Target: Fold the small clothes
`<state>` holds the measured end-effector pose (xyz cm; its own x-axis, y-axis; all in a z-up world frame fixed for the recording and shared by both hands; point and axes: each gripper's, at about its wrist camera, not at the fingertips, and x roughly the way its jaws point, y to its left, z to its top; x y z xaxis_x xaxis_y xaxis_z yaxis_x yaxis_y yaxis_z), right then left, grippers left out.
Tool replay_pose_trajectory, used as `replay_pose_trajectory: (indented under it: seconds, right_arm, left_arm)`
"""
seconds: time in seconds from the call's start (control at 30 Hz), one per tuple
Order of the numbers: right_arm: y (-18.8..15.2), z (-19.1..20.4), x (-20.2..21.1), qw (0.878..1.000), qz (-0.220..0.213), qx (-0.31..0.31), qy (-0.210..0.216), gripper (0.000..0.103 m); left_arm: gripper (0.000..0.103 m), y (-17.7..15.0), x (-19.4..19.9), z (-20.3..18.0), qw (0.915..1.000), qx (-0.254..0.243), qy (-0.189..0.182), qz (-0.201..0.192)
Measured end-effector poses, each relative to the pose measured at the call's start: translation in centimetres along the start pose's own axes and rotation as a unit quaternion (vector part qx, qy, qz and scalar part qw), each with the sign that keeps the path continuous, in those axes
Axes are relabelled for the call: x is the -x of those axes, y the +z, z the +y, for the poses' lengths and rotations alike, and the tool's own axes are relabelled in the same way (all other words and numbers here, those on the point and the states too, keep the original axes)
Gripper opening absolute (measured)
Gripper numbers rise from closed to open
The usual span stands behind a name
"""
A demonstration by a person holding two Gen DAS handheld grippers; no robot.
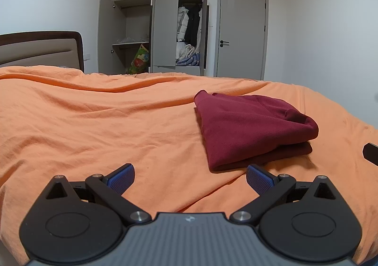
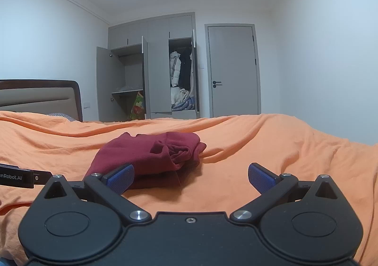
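A dark red garment (image 1: 250, 129) lies folded into a compact stack on the orange bedsheet (image 1: 106, 124), right of centre in the left wrist view. My left gripper (image 1: 190, 177) is open just short of its near edge, with nothing between the blue pads (image 1: 121, 177). In the right wrist view the same garment (image 2: 146, 155) lies ahead and to the left, its bunched end facing me. My right gripper (image 2: 191, 177) is open and empty, and its left pad (image 2: 120, 177) overlaps the garment's near edge. Whether it touches is unclear.
The orange sheet (image 2: 271, 148) covers the whole bed, wrinkled. A padded headboard (image 1: 40, 50) stands at the left. Behind are a grey wardrobe (image 1: 160, 23) with open doors and hanging coats, and a shut door (image 1: 241, 32). Part of the other gripper (image 2: 16, 177) shows at the left edge.
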<state>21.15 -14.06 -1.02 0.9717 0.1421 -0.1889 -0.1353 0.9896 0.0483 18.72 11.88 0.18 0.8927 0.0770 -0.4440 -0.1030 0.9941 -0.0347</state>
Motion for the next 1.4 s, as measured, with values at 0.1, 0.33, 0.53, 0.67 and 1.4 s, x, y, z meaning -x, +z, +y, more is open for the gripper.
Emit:
replay_pose_trajectory:
  seconds: [0.1,0.33,0.53,0.67,1.4]
  right_arm:
    - [-0.04,-0.02,-0.21,1.0,0.002,-0.002,-0.001,0.102]
    - [-0.28,-0.16,-0.47,1.0,0.007,-0.004,-0.001,0.103]
    - [-0.47,-0.23,-0.59,1.0,0.01,-0.005,-0.002,0.102]
    - [-0.47,-0.23,-0.58,1.0,0.01,-0.004,-0.002,0.102]
    - [-0.93,-0.33,-0.77,1.0,0.018,-0.005,-0.003,0.102]
  left_arm:
    - [0.103,-0.05,-0.16,-0.09,1.0,-0.002,0.0,0.003]
    - [0.103,-0.17,-0.41,-0.24,1.0,-0.003,-0.001,0.006]
    - [0.103,-0.25,-0.53,-0.25,1.0,-0.002,-0.001,0.008]
    - [0.103,-0.27,-0.55,-0.24,1.0,-0.003,-0.001,0.009]
    - [0.103,-0.5,-0.79,-0.22,0.9999,-0.001,0.0,0.012]
